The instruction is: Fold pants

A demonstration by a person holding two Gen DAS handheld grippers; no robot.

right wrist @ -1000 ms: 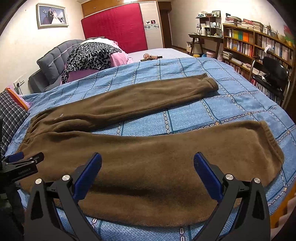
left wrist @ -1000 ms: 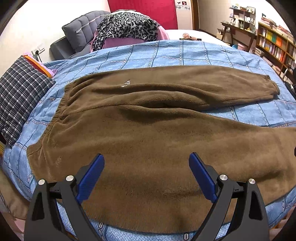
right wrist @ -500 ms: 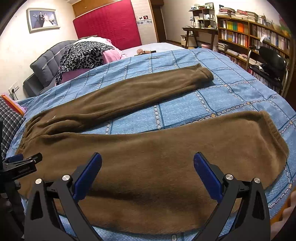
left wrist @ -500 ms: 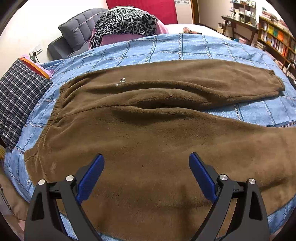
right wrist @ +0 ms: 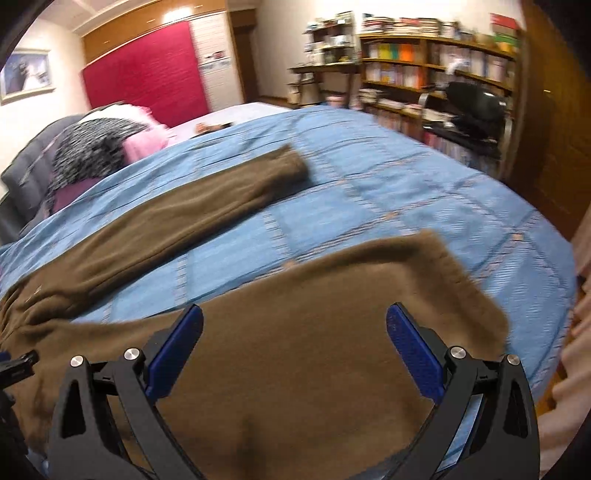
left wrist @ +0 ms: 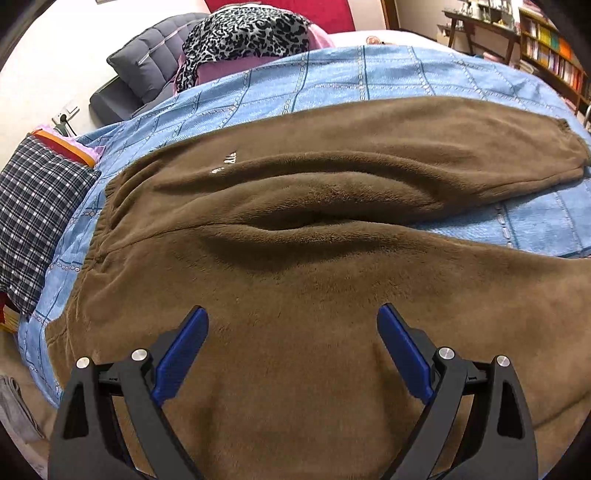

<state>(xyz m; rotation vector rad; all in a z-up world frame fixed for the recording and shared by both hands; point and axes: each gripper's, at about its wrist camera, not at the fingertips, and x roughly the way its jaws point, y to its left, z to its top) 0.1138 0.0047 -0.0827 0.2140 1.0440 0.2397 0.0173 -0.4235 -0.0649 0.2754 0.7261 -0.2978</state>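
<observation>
A: Report the work surface and the garment.

B: The bed with the blue grid-patterned quilt (left wrist: 332, 77) carries everything. The brown fleece pants (left wrist: 295, 295) lie flat on it, waistband toward my left, the two legs running to my right and spread apart in a V, with a strip of quilt showing between them. The far leg ends in a gathered cuff (left wrist: 569, 144); the near leg lies directly under both my tools. A raised fold runs along the crotch area between the legs.

A: Surroundings?

B: A grey padded headboard (left wrist: 147, 70) stands behind the bed, with a leopard-print cloth over pink fabric (left wrist: 243, 33) beside it. A dark plaid pillow (left wrist: 33, 218) sits just past the waistband. In the right wrist view a wooden bookshelf (right wrist: 436, 62) lines the wall beyond the bed; that view is motion-blurred.

A: Status of the left gripper?

B: My left gripper (left wrist: 293, 347) is over the upper part of the near leg. Its blue-padded fingers (left wrist: 181, 354) stand wide apart with only fleece visible between them, clamped on nothing.

A: And the right gripper?

B: My right gripper (right wrist: 294, 350) is over the lower part of the near leg, close to its cuff end (right wrist: 476, 295). Its fingers (right wrist: 415, 354) are likewise spread apart and grip nothing. Whether either tool touches the fabric, I cannot tell.
</observation>
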